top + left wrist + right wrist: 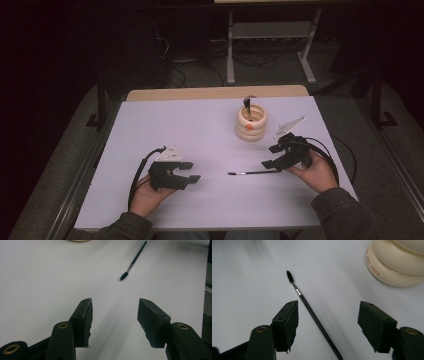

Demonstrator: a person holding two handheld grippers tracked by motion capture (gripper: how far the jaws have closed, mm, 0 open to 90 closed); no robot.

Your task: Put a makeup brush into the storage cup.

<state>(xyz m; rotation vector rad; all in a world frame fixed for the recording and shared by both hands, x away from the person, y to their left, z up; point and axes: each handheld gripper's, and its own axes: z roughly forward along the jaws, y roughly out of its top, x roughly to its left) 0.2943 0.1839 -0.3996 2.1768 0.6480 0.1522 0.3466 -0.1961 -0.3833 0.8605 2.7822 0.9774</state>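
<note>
A thin black brush lies flat on the white table, its bristle tip pointing left. My right gripper is open just above the brush's handle end; in the right gripper view the brush runs between the jaws, nearer the left one. My left gripper is open at the table's front left with nothing between its jaws, and the brush lies well ahead of it. A cream ribbed holder stands at the back right with a dark brush upright in it.
The holder's lower rings sit close to the upper right of my right gripper. A metal stand and cables are on the floor behind the table. The table's right edge lies beside my right hand.
</note>
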